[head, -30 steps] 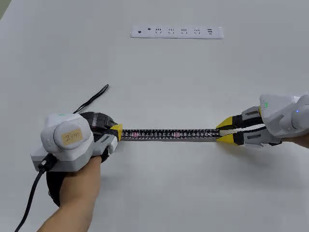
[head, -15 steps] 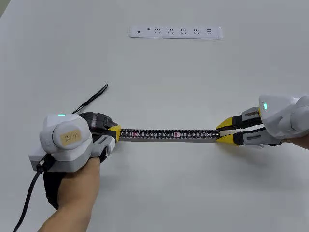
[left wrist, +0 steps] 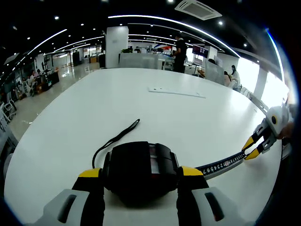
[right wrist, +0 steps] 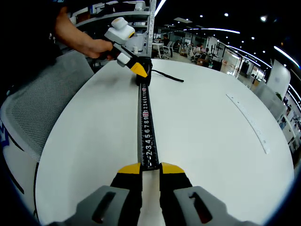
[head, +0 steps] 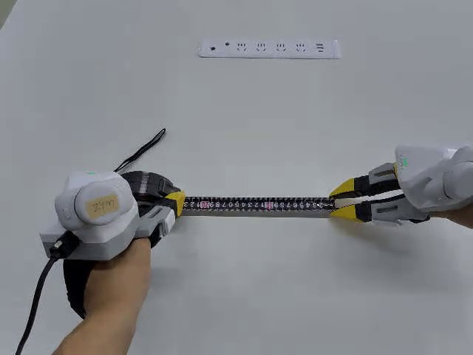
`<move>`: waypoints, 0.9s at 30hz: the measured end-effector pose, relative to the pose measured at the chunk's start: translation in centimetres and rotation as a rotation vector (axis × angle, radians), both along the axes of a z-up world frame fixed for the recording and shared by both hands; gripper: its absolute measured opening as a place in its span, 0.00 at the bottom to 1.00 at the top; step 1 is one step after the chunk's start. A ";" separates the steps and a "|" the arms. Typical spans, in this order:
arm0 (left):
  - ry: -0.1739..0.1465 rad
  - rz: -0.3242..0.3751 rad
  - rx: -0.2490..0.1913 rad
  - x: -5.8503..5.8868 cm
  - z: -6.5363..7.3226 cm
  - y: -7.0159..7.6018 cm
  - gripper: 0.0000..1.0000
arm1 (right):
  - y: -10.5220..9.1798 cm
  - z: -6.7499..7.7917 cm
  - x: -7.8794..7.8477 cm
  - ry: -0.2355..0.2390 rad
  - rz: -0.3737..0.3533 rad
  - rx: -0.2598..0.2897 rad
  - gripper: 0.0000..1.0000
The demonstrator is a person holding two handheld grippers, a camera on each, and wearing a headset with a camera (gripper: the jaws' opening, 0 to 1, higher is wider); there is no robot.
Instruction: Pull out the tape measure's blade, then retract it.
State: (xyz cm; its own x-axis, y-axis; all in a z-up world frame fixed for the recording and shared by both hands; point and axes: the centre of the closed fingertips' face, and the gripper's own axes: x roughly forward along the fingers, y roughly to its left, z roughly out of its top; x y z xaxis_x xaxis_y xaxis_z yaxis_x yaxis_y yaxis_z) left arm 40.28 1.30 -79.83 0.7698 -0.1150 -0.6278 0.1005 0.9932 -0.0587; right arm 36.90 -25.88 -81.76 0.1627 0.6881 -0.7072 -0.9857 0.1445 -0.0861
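Note:
A black tape measure case (head: pixel 150 185) (left wrist: pixel 139 170) lies on the white table with my left gripper (head: pixel 174 205) (left wrist: pixel 141 173) shut on its sides. Its dark blade (head: pixel 255 204) (right wrist: pixel 147 128) runs out flat over the table to the right, white numbers showing. At the blade's far end my right gripper (head: pixel 341 200) (right wrist: pixel 150 168) is shut on the tip. A black wrist strap (head: pixel 140 152) (left wrist: pixel 115 138) trails from the case. The right gripper (left wrist: pixel 251 147) appears small at the right of the left gripper view, and the left gripper (right wrist: pixel 133 67) with the case (right wrist: pixel 145 75) shows far off in the right gripper view.
A white power strip (head: pixel 269 49) (left wrist: pixel 177 92) lies at the far side of the table (head: pixel 251 126). A black cable (head: pixel 33 310) hangs from the left gripper's rear. A grey mesh chair (right wrist: pixel 44 101) stands beside the table edge in the right gripper view.
The left gripper with the case has shifted slightly left and down in the head view. The blade's visible length and the right gripper look about the same.

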 end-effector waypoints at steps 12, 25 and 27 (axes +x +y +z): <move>0.002 0.002 -0.017 -0.2 0.2 -0.2 0.59 | 1.0 0.1 0.1 0.002 0.005 0.011 0.11; 0.007 -0.001 -0.024 -0.2 0.2 -0.2 0.59 | 2.1 0.4 -0.1 0.003 0.003 0.022 0.11; 0.008 -0.003 -0.023 -0.2 0.2 -0.2 0.59 | 2.3 0.4 -0.1 0.002 0.005 0.022 0.11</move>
